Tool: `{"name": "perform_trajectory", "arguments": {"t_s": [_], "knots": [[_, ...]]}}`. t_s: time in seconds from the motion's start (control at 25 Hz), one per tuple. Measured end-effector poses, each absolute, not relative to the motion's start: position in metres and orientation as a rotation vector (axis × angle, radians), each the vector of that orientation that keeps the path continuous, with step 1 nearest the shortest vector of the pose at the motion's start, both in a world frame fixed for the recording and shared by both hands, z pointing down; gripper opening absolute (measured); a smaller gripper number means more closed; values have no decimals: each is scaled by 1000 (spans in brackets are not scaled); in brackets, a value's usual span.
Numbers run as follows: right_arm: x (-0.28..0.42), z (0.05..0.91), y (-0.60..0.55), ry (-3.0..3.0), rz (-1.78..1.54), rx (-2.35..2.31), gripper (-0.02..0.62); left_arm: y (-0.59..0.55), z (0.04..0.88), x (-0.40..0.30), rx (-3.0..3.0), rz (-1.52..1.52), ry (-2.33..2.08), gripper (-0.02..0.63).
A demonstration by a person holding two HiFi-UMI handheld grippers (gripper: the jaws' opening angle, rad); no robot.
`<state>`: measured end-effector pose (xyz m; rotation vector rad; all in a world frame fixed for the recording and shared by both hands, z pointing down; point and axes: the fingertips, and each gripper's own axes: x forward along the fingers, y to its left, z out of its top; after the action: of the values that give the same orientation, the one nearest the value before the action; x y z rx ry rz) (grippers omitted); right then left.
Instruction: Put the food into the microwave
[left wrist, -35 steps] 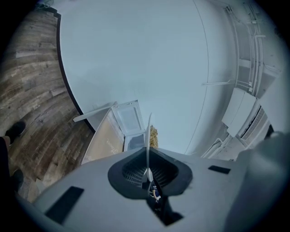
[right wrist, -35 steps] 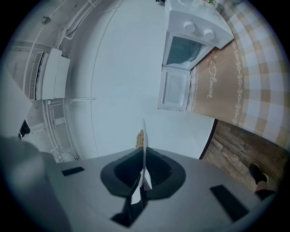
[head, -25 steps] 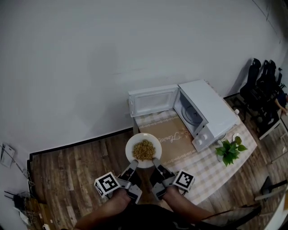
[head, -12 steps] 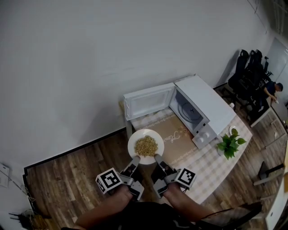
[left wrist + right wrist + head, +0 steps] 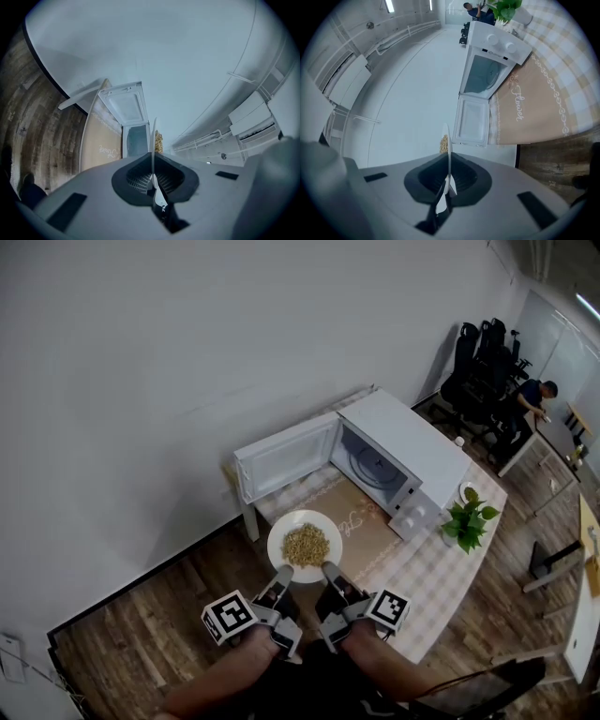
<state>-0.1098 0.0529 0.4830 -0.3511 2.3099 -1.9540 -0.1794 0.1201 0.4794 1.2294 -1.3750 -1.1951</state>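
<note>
A white plate [image 5: 284,531] with a heap of brownish food [image 5: 306,545] hangs in the air, level, over the near end of the table. My left gripper [image 5: 284,571] is shut on its near left rim and my right gripper [image 5: 328,568] is shut on its near right rim. In both gripper views the plate shows edge-on [image 5: 153,140] [image 5: 448,145] between the jaws, with food [image 5: 159,140] [image 5: 444,143] beside it. The white microwave [image 5: 412,451] stands on the table with its door [image 5: 281,458] swung wide open to the left, its cavity [image 5: 371,468] facing the plate.
A checked cloth and a tan mat [image 5: 370,531] cover the table [image 5: 441,582]. A small potted plant [image 5: 466,519] stands right of the microwave. Wooden floor lies to the left, a white wall behind. Black chairs [image 5: 478,362] and a person [image 5: 534,399] are at the far right.
Both grippers and the plate have kept their grip while the view swung; the microwave and table now sit further up and right, with more of the room at the right showing.
</note>
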Motion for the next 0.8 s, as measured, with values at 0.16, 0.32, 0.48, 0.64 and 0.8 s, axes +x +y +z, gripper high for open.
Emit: {"name": "perform_trajectory", "arguments": {"t_s": [0.16,0.32,0.48,0.64,0.8], "knots": [[-111,485,37,2292,-1937,-394,20,102,480,-183,1248,-1183,-1341,20],[-112,486,15,2269,-1927,-420,20,79,480,-188,1263,-1138,-1336,20],[-114,484,-11,2218,-1908,-438,20,48,478,-191,1294,-1085,-1317,19],[-110,488,-40,2166,-1901,-491,20,15,479,-190,1318,-1039,-1279,20],[-107,491,-68,2139,-1884,-531,20,-16,483,-189,1332,-1013,-1242,20]]}}
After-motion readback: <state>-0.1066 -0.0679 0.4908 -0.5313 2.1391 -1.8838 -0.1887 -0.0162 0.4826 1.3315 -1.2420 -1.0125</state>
